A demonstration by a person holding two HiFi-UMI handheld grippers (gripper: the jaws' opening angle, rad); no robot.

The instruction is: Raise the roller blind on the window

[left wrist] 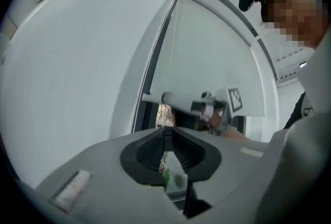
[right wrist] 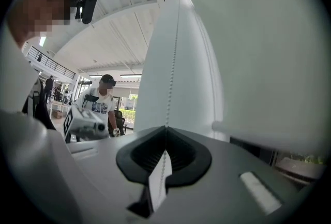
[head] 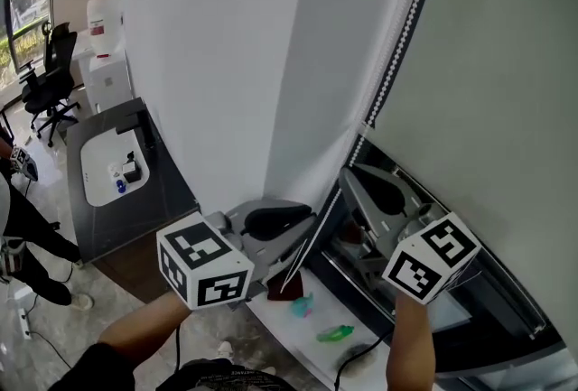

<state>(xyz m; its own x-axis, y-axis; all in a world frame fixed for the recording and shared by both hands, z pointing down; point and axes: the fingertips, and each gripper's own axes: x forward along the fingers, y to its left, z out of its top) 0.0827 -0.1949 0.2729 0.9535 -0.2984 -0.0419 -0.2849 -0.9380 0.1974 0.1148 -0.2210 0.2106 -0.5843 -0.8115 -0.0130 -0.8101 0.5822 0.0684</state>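
The pale grey roller blind (head: 488, 64) hangs at the right, its bottom bar (left wrist: 170, 98) a little above the sill. Its white bead chain (head: 397, 55) runs down the blind's left edge. My right gripper (head: 348, 177) is shut on the chain, which drops straight into its jaws (right wrist: 173, 62). My left gripper (head: 312, 231) sits lower and to the left, close to the chain's lower run. Its jaws stand slightly apart, and I see the sill through the gap, no chain pressed. A strand of chain (left wrist: 140, 104) passes to the left of them.
A white wall panel (head: 226, 55) stands left of the window. On the sill lie a green item (head: 334, 333) and a teal one (head: 301, 305). Further left are a dark counter (head: 163, 190), an office chair (head: 50, 73) and another person (right wrist: 101, 101).
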